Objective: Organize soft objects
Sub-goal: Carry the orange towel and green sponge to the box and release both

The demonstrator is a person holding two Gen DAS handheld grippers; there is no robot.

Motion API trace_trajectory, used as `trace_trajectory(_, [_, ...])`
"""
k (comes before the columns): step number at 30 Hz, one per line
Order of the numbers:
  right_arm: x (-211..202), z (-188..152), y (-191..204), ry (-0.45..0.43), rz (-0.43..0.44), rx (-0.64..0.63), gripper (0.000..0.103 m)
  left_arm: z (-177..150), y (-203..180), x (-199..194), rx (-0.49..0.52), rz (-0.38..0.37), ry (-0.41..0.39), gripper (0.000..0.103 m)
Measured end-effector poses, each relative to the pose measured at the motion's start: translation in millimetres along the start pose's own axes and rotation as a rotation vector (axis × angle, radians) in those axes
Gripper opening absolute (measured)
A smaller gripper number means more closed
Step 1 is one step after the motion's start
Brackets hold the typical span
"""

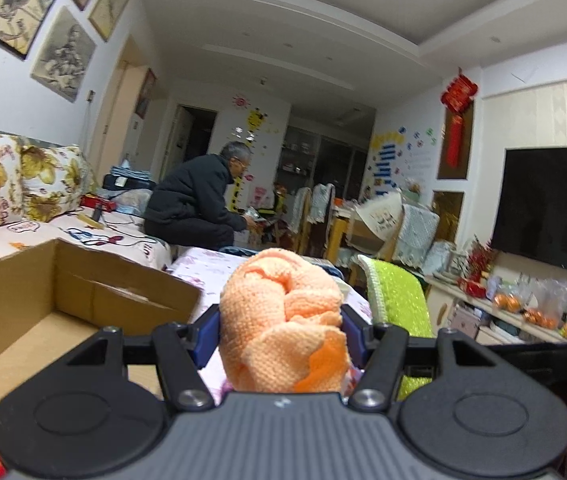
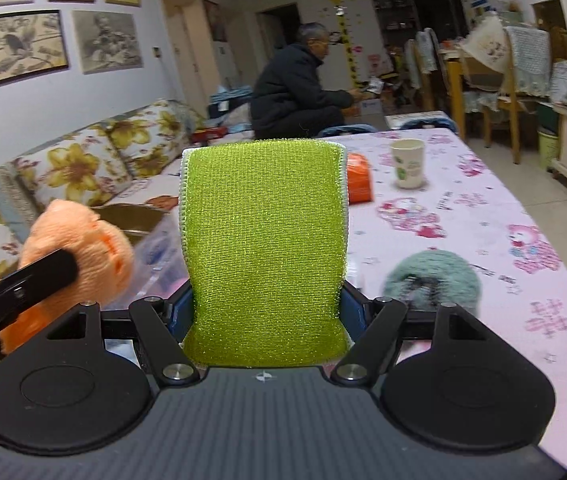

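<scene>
My left gripper (image 1: 281, 330) is shut on a bunched orange knitted cloth (image 1: 283, 320), held in the air above the table. It also shows in the right wrist view (image 2: 79, 240) at the left. My right gripper (image 2: 265, 308) is shut on a lime green scrub sponge (image 2: 263, 248), held upright above the table. The sponge also shows in the left wrist view (image 1: 399, 300) to the right of the orange cloth. A teal fuzzy soft thing (image 2: 431, 280) lies on the pink patterned tablecloth (image 2: 483, 216) just right of my right gripper.
An open cardboard box (image 1: 63, 300) stands left of the left gripper. A paper cup (image 2: 407, 162) and an orange object (image 2: 357, 178) stand further back on the table. A floral sofa (image 2: 75, 168) is at the left. A person (image 2: 303, 84) crouches beyond the table. Chairs stand at the far right.
</scene>
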State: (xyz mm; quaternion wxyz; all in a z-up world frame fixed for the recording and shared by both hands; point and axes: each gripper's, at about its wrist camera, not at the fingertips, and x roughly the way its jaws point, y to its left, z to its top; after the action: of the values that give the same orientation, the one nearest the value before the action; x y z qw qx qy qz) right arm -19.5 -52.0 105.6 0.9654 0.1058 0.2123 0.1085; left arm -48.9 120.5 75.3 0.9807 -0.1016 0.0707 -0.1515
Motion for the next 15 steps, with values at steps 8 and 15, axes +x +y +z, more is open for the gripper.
trace_trajectory(8, [13, 6, 35, 0.002, 0.1, -0.077, 0.09, 8, 28, -12, -0.071, 0.104, -0.053, 0.061])
trace_trajectory(15, [34, 20, 65, 0.017, 0.204, -0.123, 0.091, 16, 54, -20, -0.153, 0.228, -0.094, 0.062])
